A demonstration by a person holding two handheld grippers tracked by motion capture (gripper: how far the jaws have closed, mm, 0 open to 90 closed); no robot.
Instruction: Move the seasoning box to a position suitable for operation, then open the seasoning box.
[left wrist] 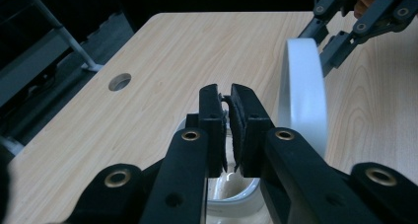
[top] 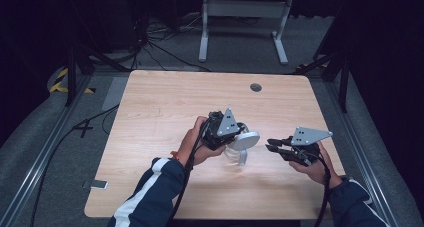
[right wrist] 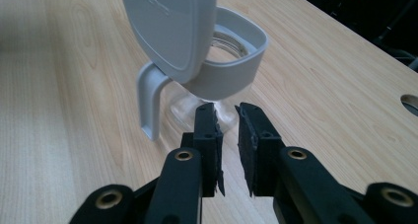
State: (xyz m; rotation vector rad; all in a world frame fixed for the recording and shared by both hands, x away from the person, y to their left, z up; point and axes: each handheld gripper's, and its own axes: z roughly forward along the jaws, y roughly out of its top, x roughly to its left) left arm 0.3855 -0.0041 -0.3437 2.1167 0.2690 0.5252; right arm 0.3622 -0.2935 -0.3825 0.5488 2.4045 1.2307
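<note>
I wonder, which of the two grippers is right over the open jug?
The left gripper, its jaws just above the grey rim of the jug beside the raised lid; the right gripper hangs off to the side, nothing between its jaws.

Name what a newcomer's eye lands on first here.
The clear jug with a grey rim and handle, near the middle of the wooden table, its grey lid tipped open. The left gripper sits over it; the right gripper points at it from the side, empty.

no legible text (lid embossing blurred)
</note>
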